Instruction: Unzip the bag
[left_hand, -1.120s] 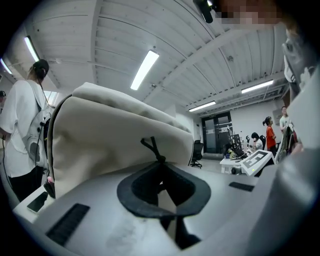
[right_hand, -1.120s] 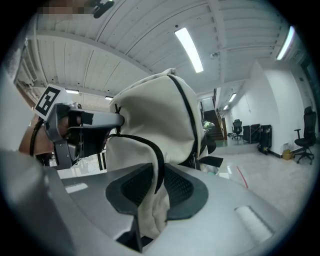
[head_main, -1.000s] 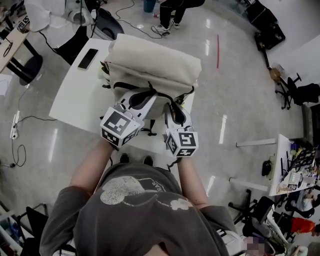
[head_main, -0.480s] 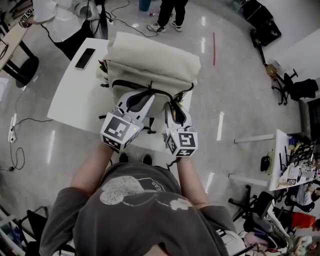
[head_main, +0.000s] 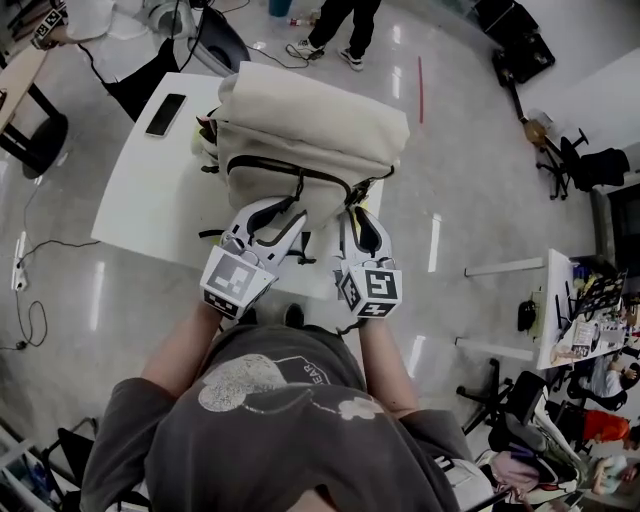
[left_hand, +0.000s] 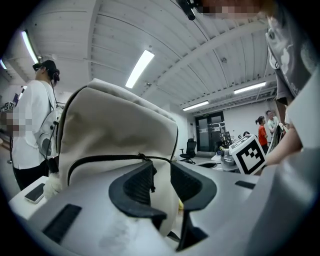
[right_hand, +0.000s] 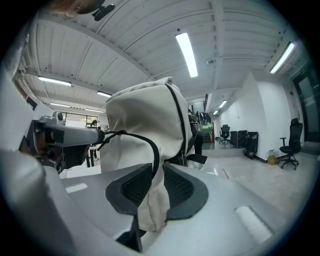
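Observation:
A cream backpack (head_main: 310, 120) stands on the white table (head_main: 150, 190), with a black zipper (head_main: 290, 170) curving across its front. My left gripper (head_main: 285, 203) is level in front of the zipper, and its jaws have just been opening. In the left gripper view the left gripper (left_hand: 162, 172) is open, and the zipper pull (left_hand: 149, 172) dangles free beside the left pad, not pinched. My right gripper (head_main: 358, 215) is shut on a fold of the bag's cream fabric (right_hand: 152, 200) below the zipper line (right_hand: 145, 140).
A dark phone (head_main: 164, 114) lies at the table's far left corner. A person (head_main: 335, 20) stands beyond the table, and another in white (left_hand: 30, 125) stands to the left. Office chairs (head_main: 575, 165) and a desk (head_main: 570, 320) are on the right.
The left gripper's jaws have opened and let go of the zipper pull, and the gripper has drawn back slightly toward me. The right gripper keeps its hold on the fabric.

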